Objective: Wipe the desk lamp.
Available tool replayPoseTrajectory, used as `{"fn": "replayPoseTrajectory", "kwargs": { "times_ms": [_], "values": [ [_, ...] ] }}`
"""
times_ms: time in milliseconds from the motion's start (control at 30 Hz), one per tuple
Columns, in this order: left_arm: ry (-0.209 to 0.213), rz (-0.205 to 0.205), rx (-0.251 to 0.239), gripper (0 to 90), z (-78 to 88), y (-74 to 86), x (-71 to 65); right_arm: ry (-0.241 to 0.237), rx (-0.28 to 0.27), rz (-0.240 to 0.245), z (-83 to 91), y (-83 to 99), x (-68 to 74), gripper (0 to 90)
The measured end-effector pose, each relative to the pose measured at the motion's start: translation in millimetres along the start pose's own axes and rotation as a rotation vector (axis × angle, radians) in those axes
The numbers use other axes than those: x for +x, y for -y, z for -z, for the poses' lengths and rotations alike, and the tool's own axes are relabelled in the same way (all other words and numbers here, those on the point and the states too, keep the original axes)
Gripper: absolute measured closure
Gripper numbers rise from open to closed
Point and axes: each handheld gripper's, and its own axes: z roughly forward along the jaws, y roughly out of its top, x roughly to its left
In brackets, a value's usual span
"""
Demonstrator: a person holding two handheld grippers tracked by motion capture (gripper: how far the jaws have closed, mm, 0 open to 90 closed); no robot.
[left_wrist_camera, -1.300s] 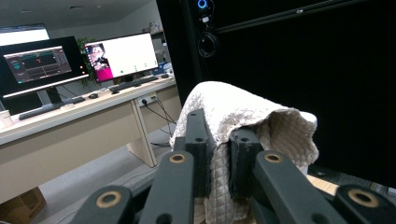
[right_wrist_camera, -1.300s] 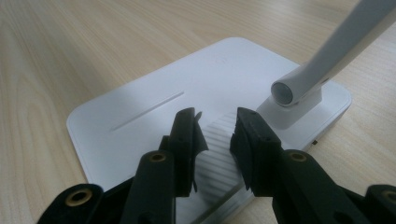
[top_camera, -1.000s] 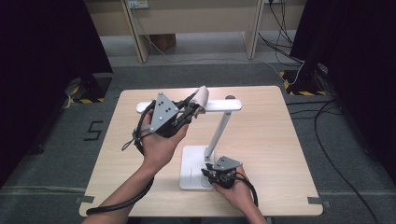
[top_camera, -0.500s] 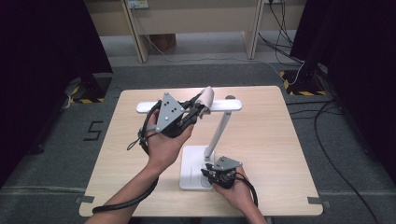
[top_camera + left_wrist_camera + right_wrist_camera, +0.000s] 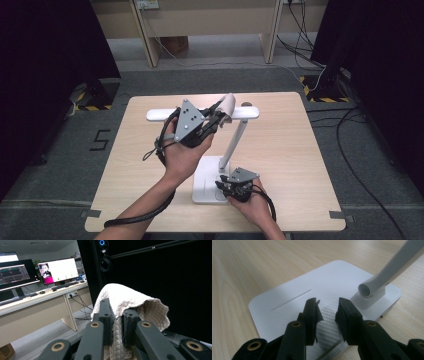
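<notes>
A white desk lamp stands on the wooden table (image 5: 295, 150), with a flat base (image 5: 205, 186), a slanted arm (image 5: 235, 142) and a long head bar (image 5: 160, 114). My left gripper (image 5: 220, 111) is raised at the head bar and shut on a white quilted cloth (image 5: 228, 104). In the left gripper view the cloth (image 5: 130, 300) drapes over and between the jaws of that gripper (image 5: 117, 315). My right gripper (image 5: 223, 186) is low at the base's front right. In the right gripper view it (image 5: 327, 308) stands open, tips over a ribbed patch of the base (image 5: 294, 295), near the arm's foot (image 5: 372, 290).
Desk frames (image 5: 145, 35) and trailing cables (image 5: 310, 35) are on the floor behind the table. Dark curtains hang on both sides. A floor mark reading 5 (image 5: 100, 140) lies left of the table. Monitors (image 5: 57, 270) sit on a desk in the left gripper view.
My left gripper has slid slightly to the right along the lamp head with the cloth in it. The right gripper has stayed on the base.
</notes>
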Motion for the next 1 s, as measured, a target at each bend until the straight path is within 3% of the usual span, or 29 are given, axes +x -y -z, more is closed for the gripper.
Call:
{"fn": "replayPoseTrajectory", "kwargs": {
  "times_ms": [1000],
  "values": [
    [0.05,-0.001,0.017,81.0,-24.4,-5.2,-18.3,-0.006,-0.003,-0.002,-0.1,0.3,0.2,69.0]
  ]
}}
